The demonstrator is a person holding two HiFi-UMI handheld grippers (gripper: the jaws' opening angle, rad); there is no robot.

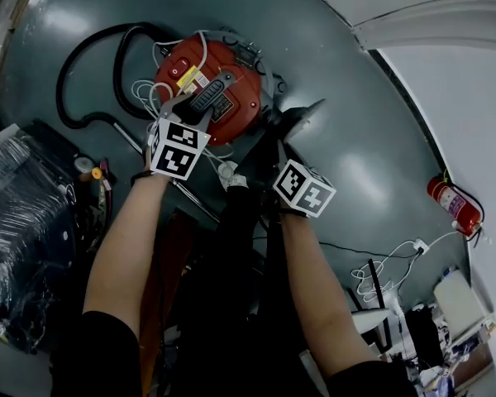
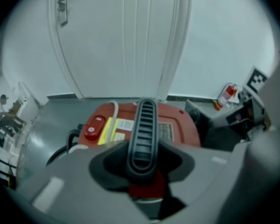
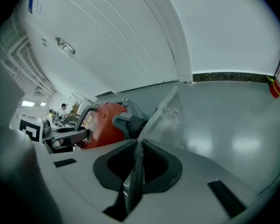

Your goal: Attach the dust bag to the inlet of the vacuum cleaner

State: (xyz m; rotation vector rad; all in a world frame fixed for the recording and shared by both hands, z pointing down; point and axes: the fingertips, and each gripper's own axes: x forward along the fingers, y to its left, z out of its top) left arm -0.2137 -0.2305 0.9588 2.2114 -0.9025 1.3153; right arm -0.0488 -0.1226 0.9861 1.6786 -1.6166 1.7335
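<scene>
A red vacuum cleaner (image 1: 231,77) stands on the grey floor. My left gripper (image 1: 200,112) is shut on its black ribbed carrying handle (image 2: 143,134), which runs up between the jaws in the left gripper view. To the vacuum's right, my right gripper (image 1: 283,135) is shut on the edge of the dark dust bag (image 1: 304,112). In the right gripper view the bag (image 3: 167,115) stands up thin between the jaws, just right of the vacuum's grey inlet (image 3: 128,123). Whether bag and inlet touch I cannot tell.
A black hose (image 1: 87,64) loops left of the vacuum and a white cable (image 1: 147,93) lies beside it. A plastic-wrapped bundle (image 1: 16,213) sits at the left. A red fire extinguisher (image 1: 455,205) stands by the white wall. Loose cables (image 1: 380,273) lie at lower right.
</scene>
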